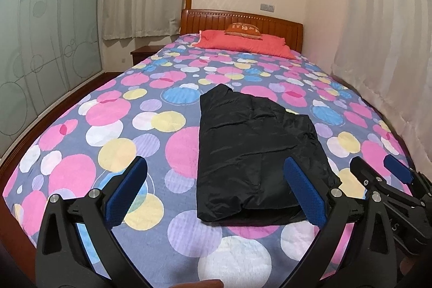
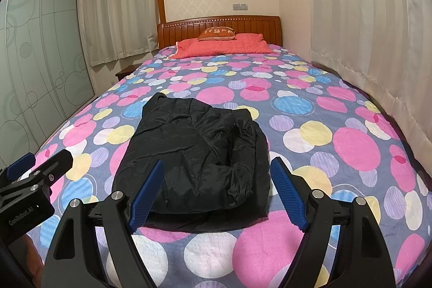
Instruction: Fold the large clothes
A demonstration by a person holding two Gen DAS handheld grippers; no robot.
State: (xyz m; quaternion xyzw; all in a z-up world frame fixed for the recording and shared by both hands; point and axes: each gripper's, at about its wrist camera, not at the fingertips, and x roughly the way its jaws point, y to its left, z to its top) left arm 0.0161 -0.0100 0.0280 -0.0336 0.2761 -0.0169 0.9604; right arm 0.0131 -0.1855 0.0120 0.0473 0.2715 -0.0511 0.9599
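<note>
Two hand-held grippers, one garment. Left gripper (image 1: 213, 189): blue-padded jaws spread wide, nothing between the pads, hovering above the near edge of the bedspread (image 1: 113, 109). Right gripper (image 2: 217, 192): jaws likewise spread apart, grasping nothing, just beside the left one. Black jacket (image 2: 194, 153): shiny, padded, folded into a rough rectangle, lying flat on the polka-dot bedspread near the foot of the bed, clear of both tools. Red pillow (image 2: 224, 46) at the wooden headboard (image 2: 218, 26)
</note>
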